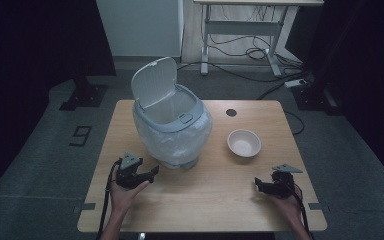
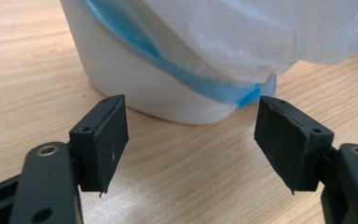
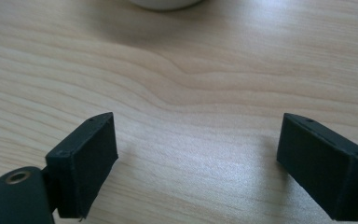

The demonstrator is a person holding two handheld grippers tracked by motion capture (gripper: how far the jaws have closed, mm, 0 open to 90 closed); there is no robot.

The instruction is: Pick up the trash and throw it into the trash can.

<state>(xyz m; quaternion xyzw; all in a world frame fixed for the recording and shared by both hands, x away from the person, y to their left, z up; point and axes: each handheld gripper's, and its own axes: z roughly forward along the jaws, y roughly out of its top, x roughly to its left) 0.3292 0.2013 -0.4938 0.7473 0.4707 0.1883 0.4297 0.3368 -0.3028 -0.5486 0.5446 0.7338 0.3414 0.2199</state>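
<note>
Small white plastic bin (image 1: 172, 127), hinged lid up, translucent liner bag draped over the rim, blue band near the base: standing left of centre on the light wooden counter (image 1: 215, 200). Left hand-held gripper (image 1: 152, 173) low over the counter just in front of the bin's base, jaws wide apart, nothing between them; close-up in left gripper view (image 2: 191, 140), bin (image 2: 168, 70) straight ahead, not touched. Right hand-held gripper (image 1: 256, 185) near the right front edge, well apart from the bin, jaws spread, gripping nothing, bare wood between them (image 3: 196, 158). Round off-white bowl (image 1: 243, 143) right of the bin, beyond the right gripper.
</note>
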